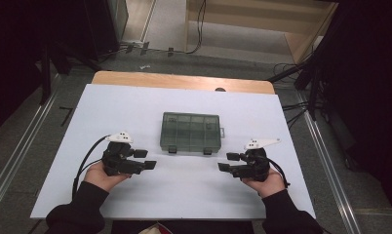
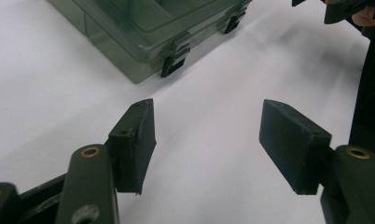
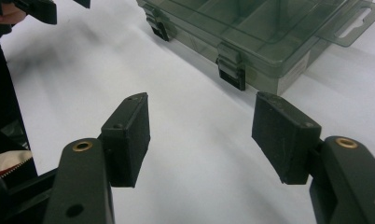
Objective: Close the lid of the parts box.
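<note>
One organizer box [image 1: 190,131], smoky green and see-through, lid shut, two dark latches [image 1: 172,150] along the near edge, a hang tab at one end. Resting mid-table on the white sheet [image 1: 135,105]. Two grippers: left gripper [image 1: 146,159] and right gripper [image 1: 229,162], each spread wide, gripping nothing, flanking the near side without touching.
</note>
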`<state>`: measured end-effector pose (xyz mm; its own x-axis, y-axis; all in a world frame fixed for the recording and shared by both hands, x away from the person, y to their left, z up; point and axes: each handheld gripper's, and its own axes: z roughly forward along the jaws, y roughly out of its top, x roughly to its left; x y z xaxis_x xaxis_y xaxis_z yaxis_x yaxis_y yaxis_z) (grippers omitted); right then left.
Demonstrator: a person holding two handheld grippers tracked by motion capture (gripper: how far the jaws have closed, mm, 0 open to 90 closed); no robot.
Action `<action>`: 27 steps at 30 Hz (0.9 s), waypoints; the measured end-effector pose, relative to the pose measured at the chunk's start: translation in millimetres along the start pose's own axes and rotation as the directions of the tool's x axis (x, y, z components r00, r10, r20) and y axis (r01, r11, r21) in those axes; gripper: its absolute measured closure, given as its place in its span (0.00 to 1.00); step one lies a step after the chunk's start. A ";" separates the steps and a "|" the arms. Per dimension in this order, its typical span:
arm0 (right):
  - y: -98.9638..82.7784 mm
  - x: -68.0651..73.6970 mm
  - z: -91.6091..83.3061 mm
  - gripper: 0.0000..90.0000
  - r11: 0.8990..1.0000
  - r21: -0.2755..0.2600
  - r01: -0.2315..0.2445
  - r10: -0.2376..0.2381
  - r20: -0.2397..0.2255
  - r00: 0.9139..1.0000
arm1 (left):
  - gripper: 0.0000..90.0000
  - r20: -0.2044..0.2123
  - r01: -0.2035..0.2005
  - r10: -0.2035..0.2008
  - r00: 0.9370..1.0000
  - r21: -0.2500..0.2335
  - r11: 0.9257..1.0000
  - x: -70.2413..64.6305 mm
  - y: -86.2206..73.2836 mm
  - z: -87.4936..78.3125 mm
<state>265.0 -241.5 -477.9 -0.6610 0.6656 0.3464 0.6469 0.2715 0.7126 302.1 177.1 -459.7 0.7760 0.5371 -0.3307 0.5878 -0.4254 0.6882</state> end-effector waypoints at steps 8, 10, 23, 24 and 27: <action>-6.4 -2.5 -4.4 0.38 1.000 -0.009 0.001 -0.001 0.011 1.000 | 0.39 -0.023 0.006 -0.006 1.000 -0.003 1.000 1.2 -13.2 -9.9; -8.3 -3.3 -5.9 0.38 1.000 -0.015 0.003 -0.002 0.012 1.000 | 0.39 -0.025 0.010 -0.010 1.000 0.000 1.000 2.4 -16.0 -13.0; -14.9 -7.8 -7.6 0.37 1.000 -0.010 0.000 0.000 0.026 1.000 | 0.39 -0.043 0.027 -0.027 0.999 0.008 1.000 9.3 -25.2 -21.1; -14.8 -8.3 -7.4 0.37 1.000 -0.011 0.001 -0.001 0.025 1.000 | 0.39 -0.042 0.028 -0.028 0.999 0.009 1.000 9.5 -25.1 -20.8; -14.6 -8.5 -7.7 0.37 1.000 -0.017 -0.001 0.002 0.027 1.000 | 0.39 -0.043 0.029 -0.029 0.999 0.012 1.000 9.1 -25.0 -20.0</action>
<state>258.2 -256.5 -486.6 -0.6492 0.6848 0.3310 0.6414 0.2591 0.7221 289.9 207.3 -467.0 0.7482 0.5802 -0.3219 0.6128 -0.4182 0.6705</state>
